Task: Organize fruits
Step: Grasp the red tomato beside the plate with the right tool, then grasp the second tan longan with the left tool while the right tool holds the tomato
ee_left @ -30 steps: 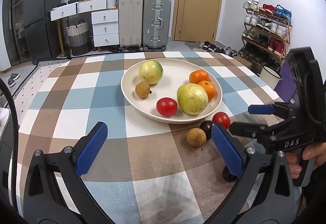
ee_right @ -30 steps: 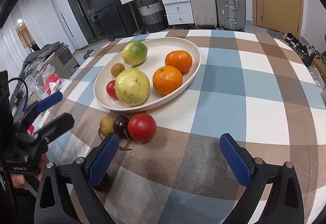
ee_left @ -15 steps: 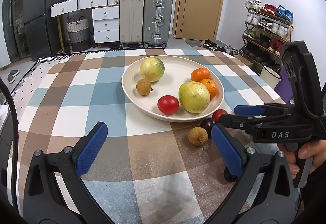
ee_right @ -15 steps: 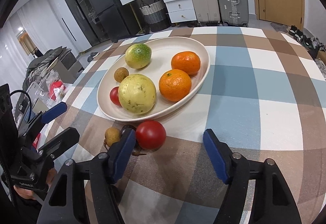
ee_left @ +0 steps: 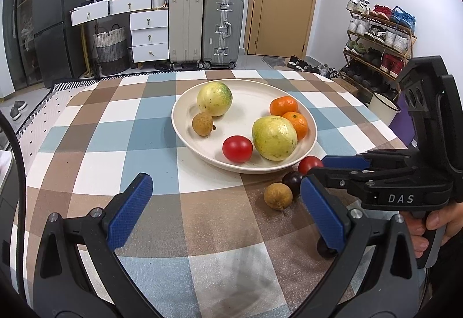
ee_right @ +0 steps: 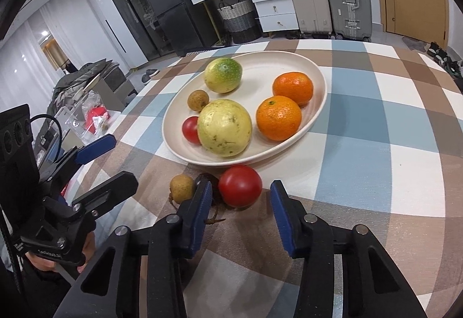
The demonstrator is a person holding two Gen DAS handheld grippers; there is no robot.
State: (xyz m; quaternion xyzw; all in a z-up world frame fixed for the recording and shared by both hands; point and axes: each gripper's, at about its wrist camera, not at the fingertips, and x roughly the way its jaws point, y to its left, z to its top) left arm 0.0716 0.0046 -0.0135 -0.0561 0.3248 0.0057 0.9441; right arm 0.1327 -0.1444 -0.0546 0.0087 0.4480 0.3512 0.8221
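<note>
A cream plate (ee_left: 298, 156) (ee_right: 315, 112) on the checked table holds two yellow-green fruits, two oranges (ee_right: 278, 118), a red tomato and a longan. Outside the plate's near rim lie a red tomato (ee_right: 240, 186) (ee_left: 310, 163), a dark plum (ee_left: 291, 180) (ee_right: 200, 181) and a longan (ee_left: 277, 196) (ee_right: 181, 187). My right gripper (ee_right: 238, 212) is open, its jaws just short of the loose tomato on either side; it also shows in the left wrist view (ee_left: 332, 169). My left gripper (ee_left: 225, 215) is open and empty above the table's near part; it also shows in the right wrist view (ee_right: 111, 164).
The table's right edge has a shoe rack (ee_left: 379, 40) and a white pot (ee_left: 383, 106) beyond it. Suitcases (ee_left: 202, 25), drawers and a fridge stand at the far wall. Clutter lies on the floor off the table's left side (ee_right: 92, 112).
My right gripper has moved forward to the loose red tomato and its jaws have narrowed around it. The left gripper has barely moved.
</note>
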